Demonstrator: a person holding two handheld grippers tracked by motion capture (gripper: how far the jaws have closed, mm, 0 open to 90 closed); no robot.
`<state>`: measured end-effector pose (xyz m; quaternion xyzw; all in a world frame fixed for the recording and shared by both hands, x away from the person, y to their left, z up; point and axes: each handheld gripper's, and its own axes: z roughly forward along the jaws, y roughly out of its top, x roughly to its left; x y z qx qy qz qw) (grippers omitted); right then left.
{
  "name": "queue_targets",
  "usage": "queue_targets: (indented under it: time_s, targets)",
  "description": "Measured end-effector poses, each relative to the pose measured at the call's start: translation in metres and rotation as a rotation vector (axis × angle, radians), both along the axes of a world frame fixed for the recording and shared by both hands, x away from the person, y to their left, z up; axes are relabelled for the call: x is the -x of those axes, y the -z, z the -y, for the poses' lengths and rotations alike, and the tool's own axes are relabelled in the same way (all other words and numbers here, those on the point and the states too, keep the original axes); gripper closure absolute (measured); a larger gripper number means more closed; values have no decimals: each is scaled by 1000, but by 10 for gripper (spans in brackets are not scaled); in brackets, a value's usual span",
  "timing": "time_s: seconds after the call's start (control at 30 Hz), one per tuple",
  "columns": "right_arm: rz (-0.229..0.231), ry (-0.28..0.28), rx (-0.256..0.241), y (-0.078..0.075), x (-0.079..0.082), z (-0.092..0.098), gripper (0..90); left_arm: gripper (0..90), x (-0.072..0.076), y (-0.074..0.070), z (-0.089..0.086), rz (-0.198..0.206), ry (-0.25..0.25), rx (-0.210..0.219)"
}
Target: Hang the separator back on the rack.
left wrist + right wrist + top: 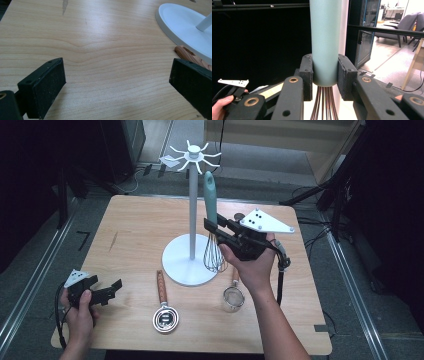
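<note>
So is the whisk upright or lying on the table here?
Upright. The right gripper clamps the whisk at the base of its teal handle, wires hanging down, beside the white stand.

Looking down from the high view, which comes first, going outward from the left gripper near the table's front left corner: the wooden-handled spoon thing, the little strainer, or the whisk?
From the left gripper:
1. Wooden-handled scoop, lying front centre.
2. Strainer, front, right of the stand's base.
3. Whisk, held upright by the right gripper beside the pole.

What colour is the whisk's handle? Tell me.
Pale teal whisk handle, clearest in the right gripper view.
</note>
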<state>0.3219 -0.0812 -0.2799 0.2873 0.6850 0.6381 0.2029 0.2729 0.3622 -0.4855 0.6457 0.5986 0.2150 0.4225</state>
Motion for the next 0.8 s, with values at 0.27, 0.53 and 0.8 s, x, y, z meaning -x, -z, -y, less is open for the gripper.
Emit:
queue_targets:
  time_s: [0.27,0.53,0.8]
  targets:
    - [1,-3,5,-3,0,-6,706,6,0,0,0,1,0,2]
    - [-4,7,8,-5,-2,-9,706,6,0,0,0,1,0,3]
    - [-9,11,12,-6,-3,-12,706,6,0,0,0,0,1,3]
